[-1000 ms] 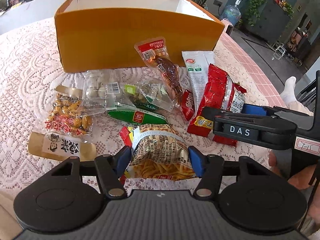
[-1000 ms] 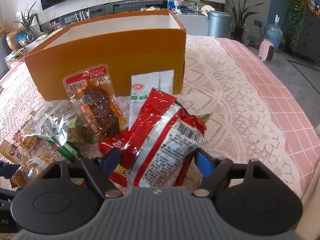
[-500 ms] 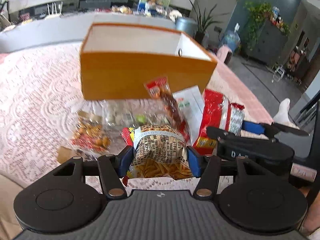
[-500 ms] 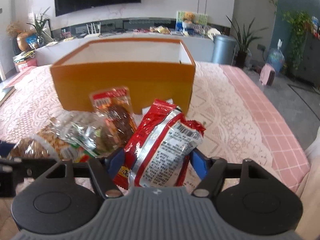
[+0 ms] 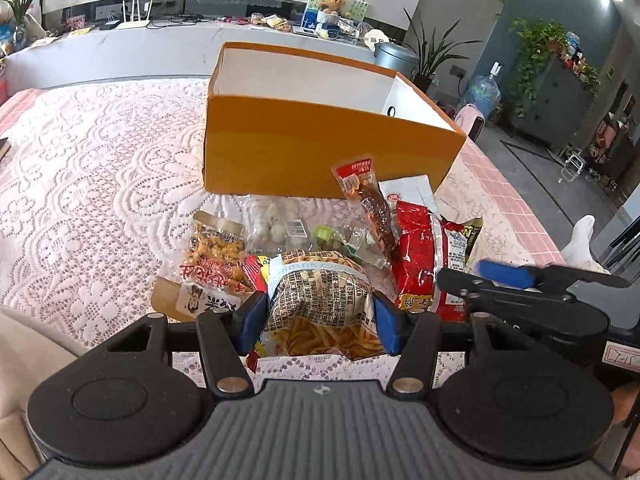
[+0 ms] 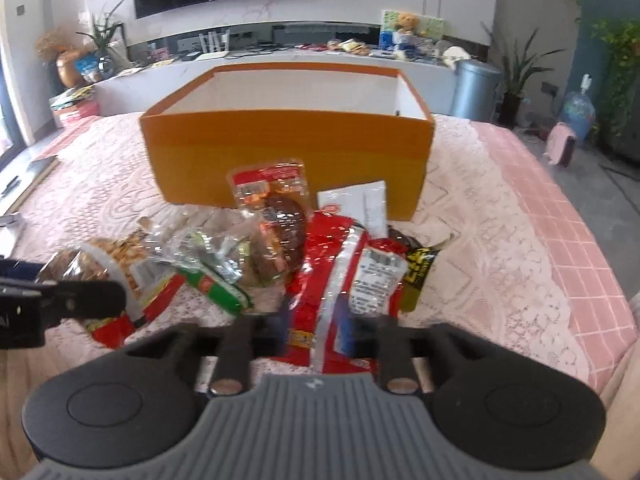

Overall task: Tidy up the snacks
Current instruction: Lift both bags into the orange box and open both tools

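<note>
Lace cloth (image 5: pixel 100 184) underlies fries bag (image 5: pixel 320 304) pinched by left gripper (image 5: pixel 318 318) and red pack (image 6: pixel 340 280) clamped by right gripper (image 6: pixel 314 332); either slippery pack may be dropped short of box (image 5: pixel 320 152) at 12 o'clock.

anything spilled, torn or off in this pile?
No spill or tear visible. The snacks lie in a loose overlapping heap in front of the orange box. The left tool grips the fries bag; the right tool pinches the red packet.

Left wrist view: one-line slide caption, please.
Left gripper clamps a fries bag before the open orange box.
</note>
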A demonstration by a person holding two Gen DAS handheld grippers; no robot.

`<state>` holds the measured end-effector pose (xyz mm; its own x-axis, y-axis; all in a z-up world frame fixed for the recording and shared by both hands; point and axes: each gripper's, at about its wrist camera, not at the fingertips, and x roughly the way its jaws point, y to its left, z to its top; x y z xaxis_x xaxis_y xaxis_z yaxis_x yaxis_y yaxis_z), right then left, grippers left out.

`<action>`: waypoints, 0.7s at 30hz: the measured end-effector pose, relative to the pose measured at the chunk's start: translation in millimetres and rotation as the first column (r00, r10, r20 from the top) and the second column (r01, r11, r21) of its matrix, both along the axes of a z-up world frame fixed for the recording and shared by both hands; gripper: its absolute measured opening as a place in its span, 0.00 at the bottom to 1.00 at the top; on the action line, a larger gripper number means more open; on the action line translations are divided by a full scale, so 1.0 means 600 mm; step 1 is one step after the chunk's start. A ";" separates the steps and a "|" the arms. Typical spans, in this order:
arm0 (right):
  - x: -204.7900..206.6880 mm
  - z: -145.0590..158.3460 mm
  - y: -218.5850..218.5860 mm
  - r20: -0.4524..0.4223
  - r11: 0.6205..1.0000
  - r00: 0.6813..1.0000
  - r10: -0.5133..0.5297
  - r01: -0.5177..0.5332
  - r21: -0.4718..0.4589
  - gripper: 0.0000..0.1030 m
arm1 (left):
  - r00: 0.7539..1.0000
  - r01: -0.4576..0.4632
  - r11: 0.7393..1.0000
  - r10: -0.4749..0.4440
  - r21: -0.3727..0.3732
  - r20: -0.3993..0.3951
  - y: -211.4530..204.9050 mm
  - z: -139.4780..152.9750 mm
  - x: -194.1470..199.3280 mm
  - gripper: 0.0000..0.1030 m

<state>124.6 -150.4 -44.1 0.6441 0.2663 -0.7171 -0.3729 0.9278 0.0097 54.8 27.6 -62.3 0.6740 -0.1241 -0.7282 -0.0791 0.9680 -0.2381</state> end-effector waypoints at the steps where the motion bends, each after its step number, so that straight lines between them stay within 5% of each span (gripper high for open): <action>1: 0.000 -0.001 -0.001 0.013 1.000 1.000 -0.007 0.007 -0.007 0.67 | 1.000 0.000 1.000 0.000 0.002 0.002 0.001 -0.001 -0.001 0.62; 3: 0.005 -0.005 -0.004 0.018 1.000 1.000 -0.017 0.017 -0.008 0.69 | 1.000 -0.002 1.000 0.002 0.006 0.005 0.001 -0.003 -0.002 0.62; 6: 0.029 -0.023 -0.005 -0.023 0.998 0.998 -0.057 0.057 -0.011 0.93 | 1.000 -0.002 1.000 0.002 0.003 0.000 0.001 -0.005 0.003 0.62; 10: 0.063 -0.051 -0.002 -0.077 0.995 0.992 -0.104 0.103 -0.016 0.95 | 1.000 0.000 1.000 0.000 0.017 -0.006 -0.002 -0.008 0.009 0.62; 12: 0.075 -0.063 0.005 -0.097 0.994 0.989 -0.109 0.107 -0.019 0.93 | 1.000 -0.002 1.000 0.002 0.019 -0.009 -0.001 -0.008 0.012 0.62; 15: 0.085 -0.078 0.014 -0.095 0.993 0.990 -0.106 0.101 -0.053 0.76 | 1.000 -0.007 1.000 0.007 0.021 -0.010 0.001 -0.007 0.016 0.62; 21: 0.072 -0.076 0.011 -0.070 0.994 0.993 -0.096 0.092 -0.062 0.67 | 1.000 -0.011 1.000 0.011 0.015 -0.007 0.004 -0.002 0.020 0.62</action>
